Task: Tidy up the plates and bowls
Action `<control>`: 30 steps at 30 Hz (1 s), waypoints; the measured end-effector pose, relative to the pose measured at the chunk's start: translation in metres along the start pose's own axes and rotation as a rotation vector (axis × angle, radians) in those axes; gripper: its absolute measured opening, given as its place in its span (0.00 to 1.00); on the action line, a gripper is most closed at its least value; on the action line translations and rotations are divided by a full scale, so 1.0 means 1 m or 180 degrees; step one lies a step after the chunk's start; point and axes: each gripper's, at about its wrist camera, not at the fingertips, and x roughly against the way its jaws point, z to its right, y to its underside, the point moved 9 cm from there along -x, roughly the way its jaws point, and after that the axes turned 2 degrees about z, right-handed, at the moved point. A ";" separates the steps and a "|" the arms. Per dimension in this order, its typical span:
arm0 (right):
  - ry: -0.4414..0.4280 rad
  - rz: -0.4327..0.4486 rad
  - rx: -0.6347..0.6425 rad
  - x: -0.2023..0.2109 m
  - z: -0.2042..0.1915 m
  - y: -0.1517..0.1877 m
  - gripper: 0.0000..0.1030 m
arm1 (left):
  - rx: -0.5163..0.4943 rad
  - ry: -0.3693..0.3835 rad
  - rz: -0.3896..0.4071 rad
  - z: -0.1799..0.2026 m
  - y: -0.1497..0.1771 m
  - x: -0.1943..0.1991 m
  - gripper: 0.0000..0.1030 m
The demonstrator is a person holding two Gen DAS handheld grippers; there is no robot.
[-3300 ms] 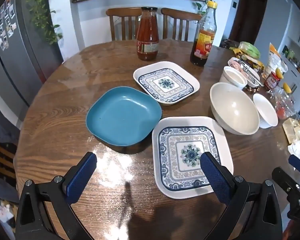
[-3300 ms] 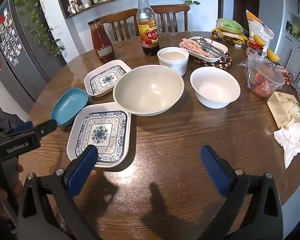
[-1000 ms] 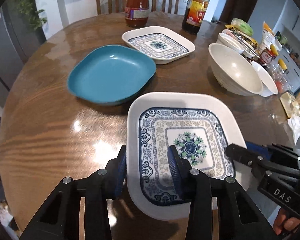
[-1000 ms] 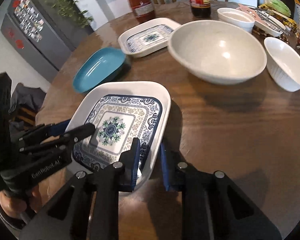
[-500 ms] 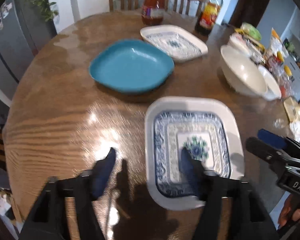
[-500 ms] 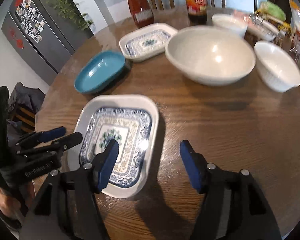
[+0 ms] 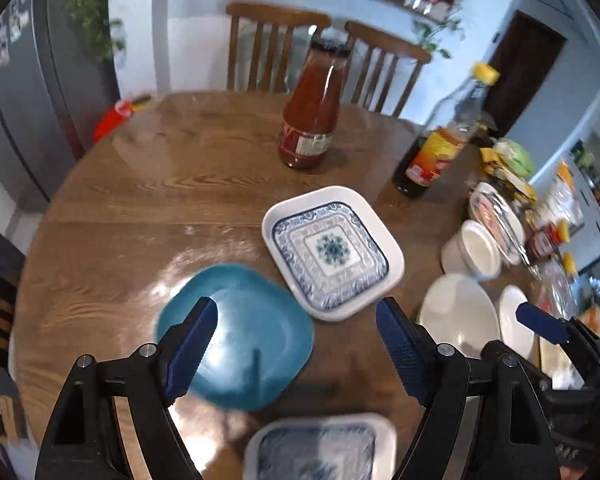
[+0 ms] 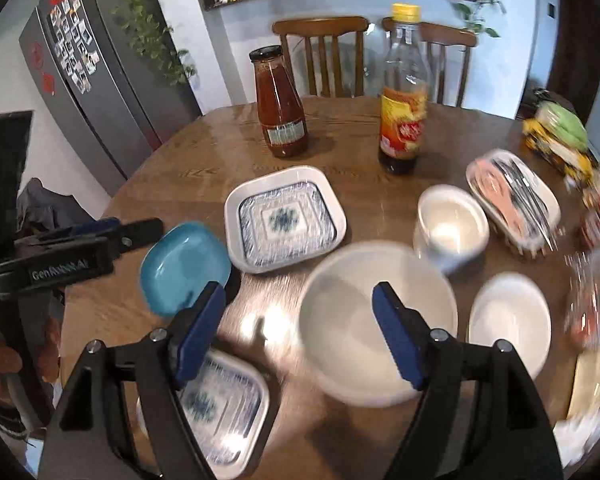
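Both grippers have let go of the big patterned plate (image 7: pixel 320 448) that each clamped by its near rim a second ago; their jaws have just been opening and nothing is between them. The left gripper (image 7: pixel 296 344) now stands wide apart above the blue plate (image 7: pixel 240 332), and the right gripper (image 8: pixel 300 328) stands wide apart above the big bowl (image 8: pixel 352 320). Neither touches any dish. Both views show more of the table (image 7: pixel 140 200) and its far side than before, so the hands have drawn up and back.

The big patterned plate lies flat at the near edge of the table, closest to the person, just below the left gripper and low left of the right one. That placing looks done, and it likely serves as the base of a plate stack. The next step would be to fetch another plate, probably the blue one just beyond it.

By count: three plates, namely the big patterned one, the blue one and a small patterned plate (image 7: pixel 332 252) farther back. Three bowls sit to the right: the big bowl, a mid bowl (image 8: pixel 508 320) beside it, and a small deep bowl (image 8: pixel 452 224) behind. None is stacked yet. Two bottles stand at the far side, a red sauce bottle (image 7: pixel 312 116) and a dark one with a yellow cap (image 8: pixel 402 96). A white tray (image 8: pixel 512 204) holds utensils at the right.
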 end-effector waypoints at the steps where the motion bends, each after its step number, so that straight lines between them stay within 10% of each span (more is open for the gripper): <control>1: 0.0000 -0.0034 0.0010 -0.010 0.003 -0.008 0.78 | 0.0030 -0.0095 -0.0036 -0.001 -0.005 -0.013 0.79; 15: 0.0263 -0.0702 -0.0055 -0.136 0.039 -0.040 0.59 | 0.0073 -0.0278 -0.0402 -0.005 -0.025 -0.105 0.78; 30: 0.0240 -0.1065 0.0171 -0.190 0.033 -0.038 0.30 | 0.0089 -0.0033 -0.0744 -0.011 -0.024 -0.138 0.27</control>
